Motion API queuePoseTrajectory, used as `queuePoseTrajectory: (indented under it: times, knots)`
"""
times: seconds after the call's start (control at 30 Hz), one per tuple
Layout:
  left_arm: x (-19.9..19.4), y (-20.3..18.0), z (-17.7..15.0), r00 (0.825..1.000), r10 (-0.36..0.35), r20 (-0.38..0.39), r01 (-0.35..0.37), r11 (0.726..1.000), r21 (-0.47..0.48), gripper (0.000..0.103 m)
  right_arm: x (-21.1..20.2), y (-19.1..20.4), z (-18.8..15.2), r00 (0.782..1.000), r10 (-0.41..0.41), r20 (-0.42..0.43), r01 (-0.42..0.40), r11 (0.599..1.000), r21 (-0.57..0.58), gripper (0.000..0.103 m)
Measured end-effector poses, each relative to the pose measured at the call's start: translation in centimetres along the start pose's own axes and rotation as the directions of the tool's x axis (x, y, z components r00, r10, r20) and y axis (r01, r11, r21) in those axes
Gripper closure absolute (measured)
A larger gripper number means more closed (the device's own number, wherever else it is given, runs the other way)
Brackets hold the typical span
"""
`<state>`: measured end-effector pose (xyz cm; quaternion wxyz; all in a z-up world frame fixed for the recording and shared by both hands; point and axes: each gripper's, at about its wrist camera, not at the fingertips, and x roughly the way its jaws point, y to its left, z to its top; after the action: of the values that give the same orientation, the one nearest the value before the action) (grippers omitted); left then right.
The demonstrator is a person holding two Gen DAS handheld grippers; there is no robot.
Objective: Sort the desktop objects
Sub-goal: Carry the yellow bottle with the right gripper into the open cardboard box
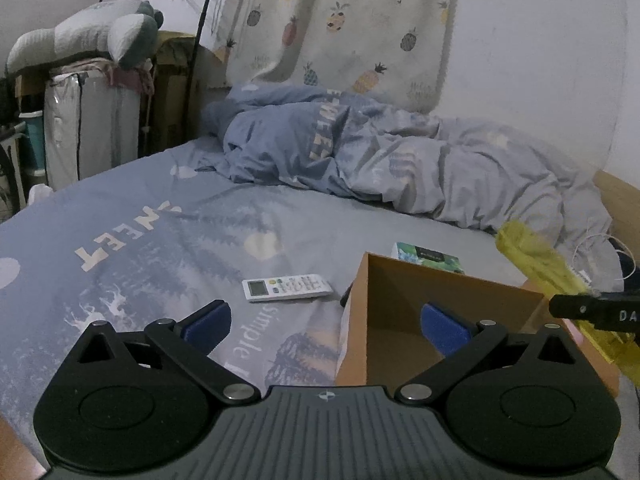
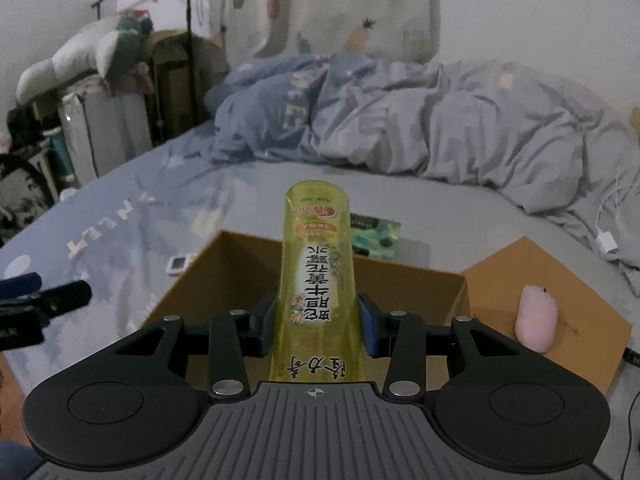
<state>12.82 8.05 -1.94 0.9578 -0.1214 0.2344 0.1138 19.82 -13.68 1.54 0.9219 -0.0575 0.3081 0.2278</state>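
Clamping the yellow bottle [image 2: 318, 280] over the cardboard box [image 2: 404, 276], right gripper [image 2: 318, 320]; left gripper [image 1: 326, 326] gapes; only right wrist shows a pink mouse [image 2: 536, 318].

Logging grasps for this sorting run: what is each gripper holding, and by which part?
Right gripper clamps the yellow bottle around its labelled body. Left gripper is open, holding nothing.

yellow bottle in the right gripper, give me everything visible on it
The yellow bottle is translucent yellow-green, plastic by the look, with a printed label of Chinese characters and an orange-red band, reading upside down in the right wrist view. The right gripper is shut on it, blue pads pressing both sides. It points forward, held above the open cardboard box. Its cap end is hidden. In the left wrist view it shows tilted at the right edge.
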Motion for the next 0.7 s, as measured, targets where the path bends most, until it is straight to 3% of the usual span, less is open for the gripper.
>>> queuePoseTrajectory:
  times: [0.33, 0.7]
  knots:
    - [0.7, 0.1, -0.5, 1.000, -0.011, -0.028, 0.011, 1.000, -0.014, 0.000, 3.0, -0.7, -1.4, 0.996, -0.018, -0.085, 0.019, 1.000, 0.009, 0.058]
    - [1.3, -0.1, -1.1, 0.998, -0.028, -0.050, 0.028, 1.000, -0.012, 0.000, 7.4, -1.1, -3.6, 0.974, -0.044, -0.220, 0.042, 0.999, -0.011, 0.058]
